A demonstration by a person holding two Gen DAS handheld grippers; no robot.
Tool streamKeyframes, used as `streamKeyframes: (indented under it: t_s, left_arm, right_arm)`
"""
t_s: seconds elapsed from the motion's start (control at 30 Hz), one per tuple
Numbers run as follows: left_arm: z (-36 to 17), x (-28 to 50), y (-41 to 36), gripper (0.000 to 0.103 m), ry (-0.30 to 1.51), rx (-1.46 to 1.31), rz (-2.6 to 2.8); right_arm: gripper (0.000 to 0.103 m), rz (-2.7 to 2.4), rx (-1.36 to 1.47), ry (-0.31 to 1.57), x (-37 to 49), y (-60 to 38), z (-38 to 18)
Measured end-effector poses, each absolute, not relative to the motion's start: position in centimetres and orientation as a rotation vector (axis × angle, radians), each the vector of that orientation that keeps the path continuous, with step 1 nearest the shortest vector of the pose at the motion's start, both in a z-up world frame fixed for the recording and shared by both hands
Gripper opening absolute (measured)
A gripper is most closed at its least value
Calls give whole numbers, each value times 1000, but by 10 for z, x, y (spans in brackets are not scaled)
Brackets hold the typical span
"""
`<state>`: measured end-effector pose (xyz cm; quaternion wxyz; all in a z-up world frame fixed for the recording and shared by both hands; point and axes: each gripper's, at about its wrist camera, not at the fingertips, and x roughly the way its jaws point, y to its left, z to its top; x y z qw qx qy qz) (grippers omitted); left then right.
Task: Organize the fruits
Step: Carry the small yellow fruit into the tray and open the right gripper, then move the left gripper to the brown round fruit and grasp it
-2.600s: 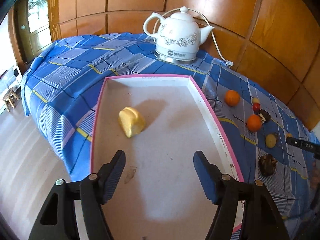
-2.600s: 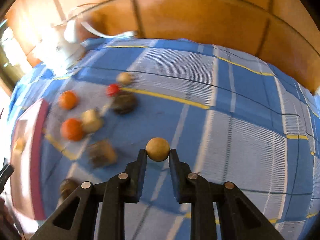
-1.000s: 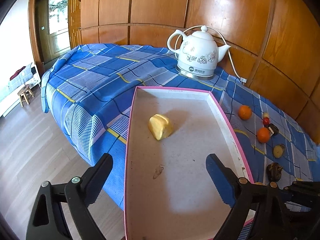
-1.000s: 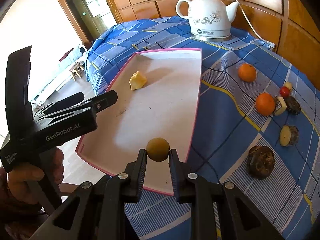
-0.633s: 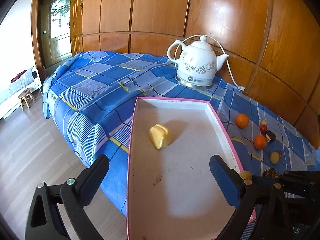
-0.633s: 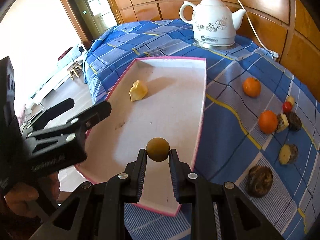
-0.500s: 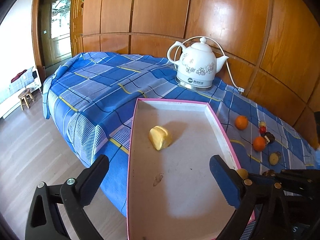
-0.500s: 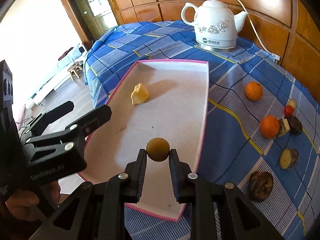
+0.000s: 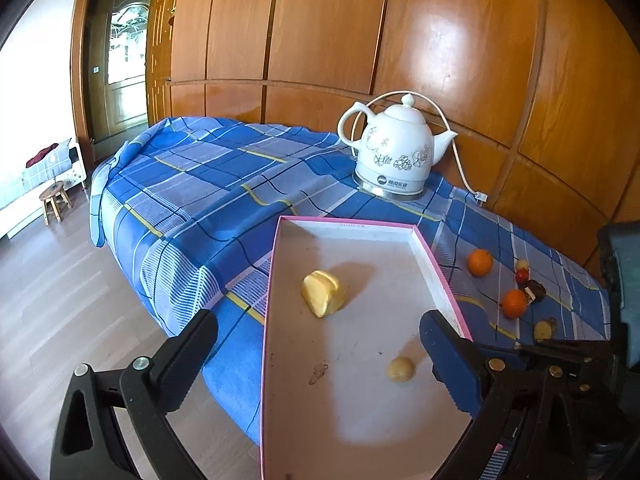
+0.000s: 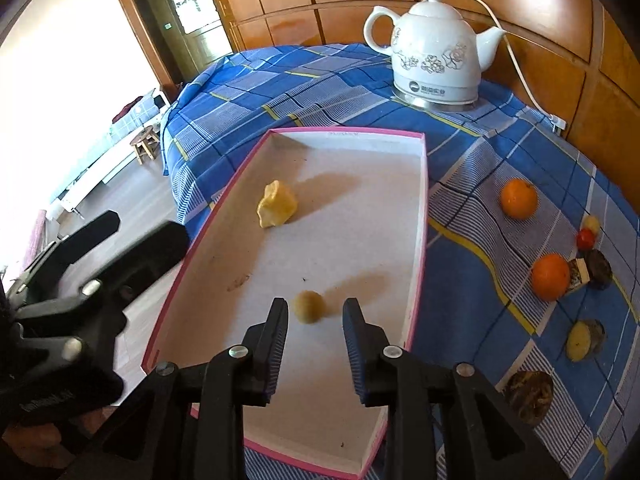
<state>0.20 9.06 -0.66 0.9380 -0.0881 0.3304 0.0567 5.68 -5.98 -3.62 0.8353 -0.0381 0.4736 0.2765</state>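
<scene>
The left gripper [image 9: 316,340] hovers wide open and empty over the pink-rimmed tray [image 10: 425,184]. The right gripper [image 10: 315,320] is opening; the small round tan fruit [image 10: 309,306] lies free on the tray floor between its fingers. Lift straight away without nudging it. Blue plaid cloth [image 10: 320,80], white kettle [image 10: 434,48], wood-panelled wall [image 9: 440,32].

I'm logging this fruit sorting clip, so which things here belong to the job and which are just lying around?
Job: pink-rimmed tray, yellow chunk, small tan fruit, two oranges, right gripper.
Lying about: white kettle, wooden stool.
</scene>
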Motion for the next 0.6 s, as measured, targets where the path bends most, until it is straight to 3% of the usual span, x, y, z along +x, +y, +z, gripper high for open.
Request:
streamKeyframes:
  t_s: [0.6]
  left_arm:
    - [-10, 0, 75, 102, 711, -151, 47]
  right_arm:
    - [30, 406, 15, 1024, 47, -156, -38]
